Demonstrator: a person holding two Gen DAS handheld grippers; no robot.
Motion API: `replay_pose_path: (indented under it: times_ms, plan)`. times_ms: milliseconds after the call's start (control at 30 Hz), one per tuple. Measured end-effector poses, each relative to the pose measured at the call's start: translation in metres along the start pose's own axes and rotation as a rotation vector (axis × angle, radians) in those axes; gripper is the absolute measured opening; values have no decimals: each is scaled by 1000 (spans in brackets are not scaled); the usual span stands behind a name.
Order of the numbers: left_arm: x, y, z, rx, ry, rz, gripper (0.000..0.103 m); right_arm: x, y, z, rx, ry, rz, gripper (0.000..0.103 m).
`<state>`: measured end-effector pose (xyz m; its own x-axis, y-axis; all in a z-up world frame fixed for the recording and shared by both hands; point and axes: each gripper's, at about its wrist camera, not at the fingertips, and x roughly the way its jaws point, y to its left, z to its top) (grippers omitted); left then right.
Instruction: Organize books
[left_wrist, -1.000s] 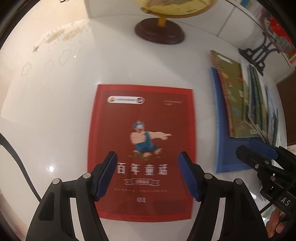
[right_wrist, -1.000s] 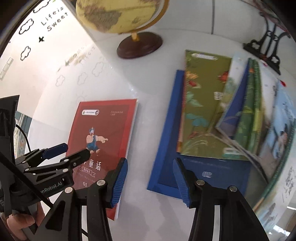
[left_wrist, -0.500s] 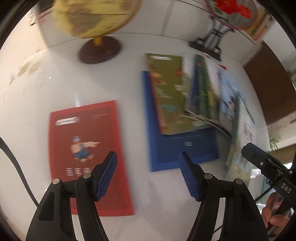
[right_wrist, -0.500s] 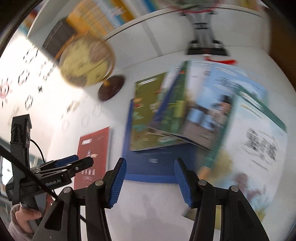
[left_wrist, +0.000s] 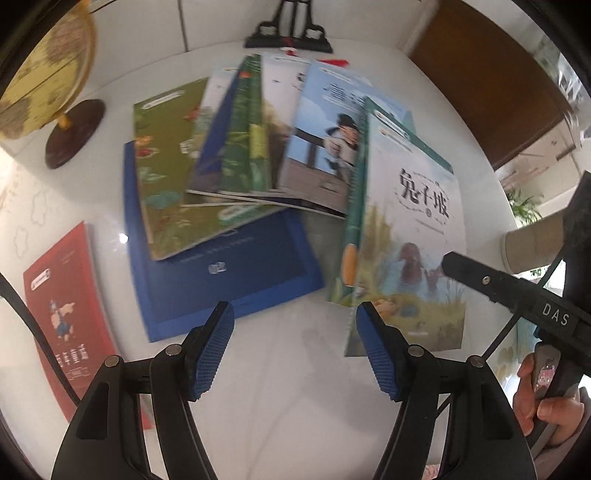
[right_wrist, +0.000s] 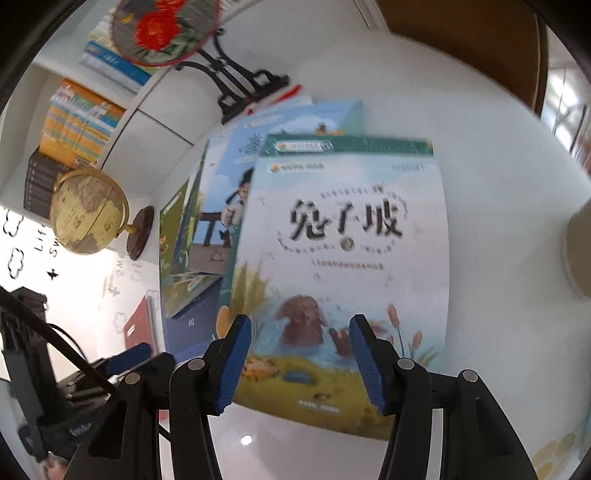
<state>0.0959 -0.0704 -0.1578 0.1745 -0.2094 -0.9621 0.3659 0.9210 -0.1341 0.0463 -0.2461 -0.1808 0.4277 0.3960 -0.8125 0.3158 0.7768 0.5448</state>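
Two open claws, fanned books, white table

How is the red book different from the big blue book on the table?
The red book lies alone with nothing on it; the blue book carries a fan of other books, a green one lowest. The red book shows a cartoon figure and large characters on its cover; the blue book looks almost plain, with one small mark. The blue book also looks bigger and thicker than the thin red book. Both lie flat on the white table, side by side and apart.
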Motion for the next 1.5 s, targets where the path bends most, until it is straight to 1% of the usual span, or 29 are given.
replay_pose_path:
  times_ms: [67, 200, 300, 367, 433, 500, 600, 767, 867, 967, 1067, 1100, 1133, 1167, 1200, 1233, 1267, 1300, 1367, 1467, 1500]
  plan:
    - [4, -7, 2, -3, 10, 1, 67, 4, -7, -1, 19, 29, 15, 54]
    - [9, -14, 2, -16, 21, -1, 67, 7, -7, -4, -23, 41, -21, 54]
    - [13, -18, 2, -23, 27, 2, 67, 8, -11, -2, -49, 43, -81, 54]
    - [15, -21, 0, -25, 29, 3, 67, 11, -19, 2, -21, 63, -126, 54]
    - [16, -25, 0, -27, 28, -3, 67, 12, -29, 5, 9, 70, -109, 54]
    - [18, -30, -1, -23, 28, -2, 67, 10, -36, 7, 20, 63, -142, 54]
    - [22, -37, -1, -12, 33, 3, 67, 10, -42, 12, 23, 62, -139, 54]
    - [23, -46, -5, 19, 5, 32, 62, 11, -37, 14, -10, 66, -139, 60]
    - [25, -49, -5, 32, 11, 32, 62, 10, -37, 15, -22, 61, -150, 60]
    - [27, -49, -7, 26, 23, 12, 62, 9, -40, 18, -6, 48, -181, 60]
    - [31, -49, -8, 12, 38, 1, 63, 10, -48, 19, 35, 63, -171, 60]
    - [33, -49, -8, 7, 49, -2, 65, 12, -50, 18, 47, 73, -166, 61]
    - [38, -49, -8, -2, 73, -8, 64, 9, -51, 17, 44, 59, -167, 61]
    - [40, -49, -9, -6, 85, -13, 64, 9, -51, 17, 43, 63, -181, 62]
    - [42, -50, -10, -7, 94, -23, 64, 9, -52, 17, 42, 65, -167, 61]
    - [42, -50, -11, -7, 96, -33, 64, 9, -51, 16, 47, 73, -149, 64]
    - [42, -52, -13, -3, 96, -47, 65, 9, -52, 15, 59, 84, -123, 65]
    - [41, -53, -14, 2, 93, -52, 65, 9, -51, 14, 63, 84, -119, 66]
    - [40, -57, -17, 29, 84, -14, 65, 9, -47, 11, 62, 81, -101, 68]
    - [39, -64, -23, 84, 85, 20, 65, 8, -39, 9, 35, 64, -90, 72]
    - [38, -65, -26, 92, 84, 27, 65, 8, -36, 9, 23, 59, -88, 76]
